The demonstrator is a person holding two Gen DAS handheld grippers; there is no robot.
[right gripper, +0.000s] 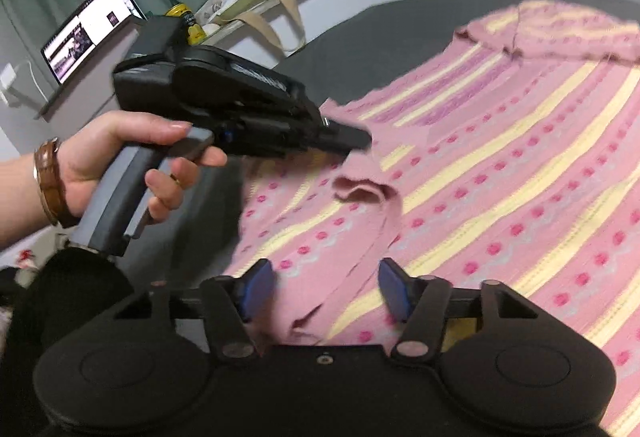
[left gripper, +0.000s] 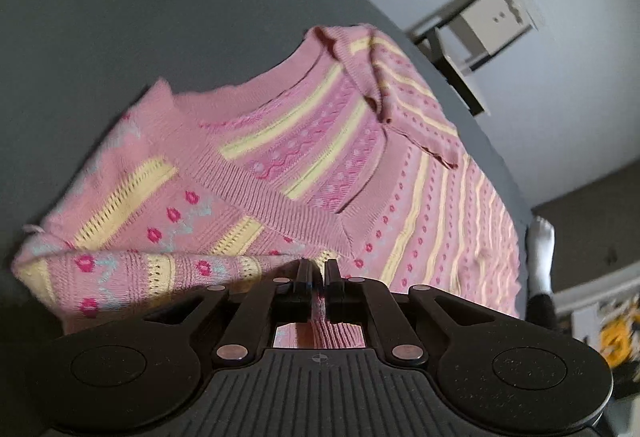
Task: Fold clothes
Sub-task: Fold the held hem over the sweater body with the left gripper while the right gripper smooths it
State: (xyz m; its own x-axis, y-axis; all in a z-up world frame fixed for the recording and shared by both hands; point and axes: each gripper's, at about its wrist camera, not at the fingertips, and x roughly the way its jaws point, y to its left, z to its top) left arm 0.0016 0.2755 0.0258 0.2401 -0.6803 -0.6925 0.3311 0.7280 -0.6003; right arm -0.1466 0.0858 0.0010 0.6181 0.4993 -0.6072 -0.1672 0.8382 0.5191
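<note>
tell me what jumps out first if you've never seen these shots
A pink knit sweater with yellow stripes and pink flower dots sprawls over the grey bed, filling both views. The left gripper is shut on the sweater's near edge, while the right gripper hangs open above the fabric.

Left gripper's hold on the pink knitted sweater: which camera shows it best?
The left wrist view. There the left gripper has its fingers closed on a fold of the pink knitted sweater, seen close up. The right wrist view shows that gripper only from the side, blurred, held in a hand.
</note>
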